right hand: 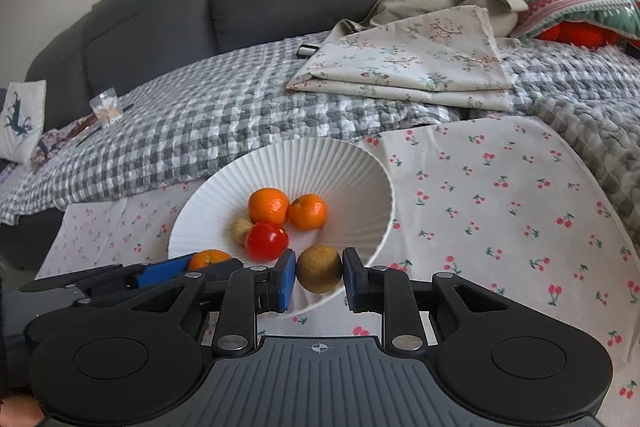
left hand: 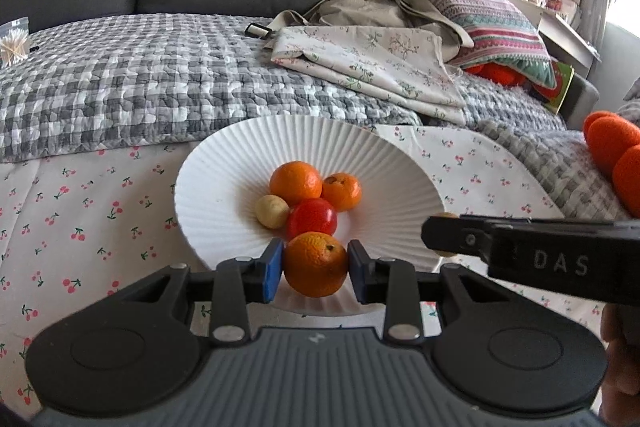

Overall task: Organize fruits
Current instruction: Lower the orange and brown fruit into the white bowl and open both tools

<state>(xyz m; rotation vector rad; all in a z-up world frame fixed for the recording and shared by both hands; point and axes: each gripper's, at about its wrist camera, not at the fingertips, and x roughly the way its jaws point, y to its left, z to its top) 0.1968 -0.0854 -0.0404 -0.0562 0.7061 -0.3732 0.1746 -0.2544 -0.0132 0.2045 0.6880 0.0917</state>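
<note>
A white ribbed bowl point(left hand: 224, 167) point(right hand: 340, 167) on a cherry-print cloth holds two oranges point(left hand: 295, 183) point(right hand: 268, 205), a red fruit point(left hand: 312, 218) point(right hand: 266, 241) and a small pale fruit point(left hand: 272, 211) point(right hand: 241, 229). My left gripper point(left hand: 316, 265) is shut on an orange point(left hand: 315, 264) over the bowl's near rim; it also shows in the right wrist view point(right hand: 208, 259). My right gripper point(right hand: 319, 269) is shut on a brown kiwi point(right hand: 319, 269) at the bowl's near rim. The right gripper also shows in the left wrist view point(left hand: 444, 235), side on.
A grey sofa with a checked quilt point(left hand: 140, 79) lies behind the bowl. Folded floral cloth point(left hand: 372, 63) point(right hand: 408, 67), a beige bag and a striped pillow point(left hand: 492, 15) lie at the back right. Orange knobbly things point(left hand: 612, 155) are at the right edge.
</note>
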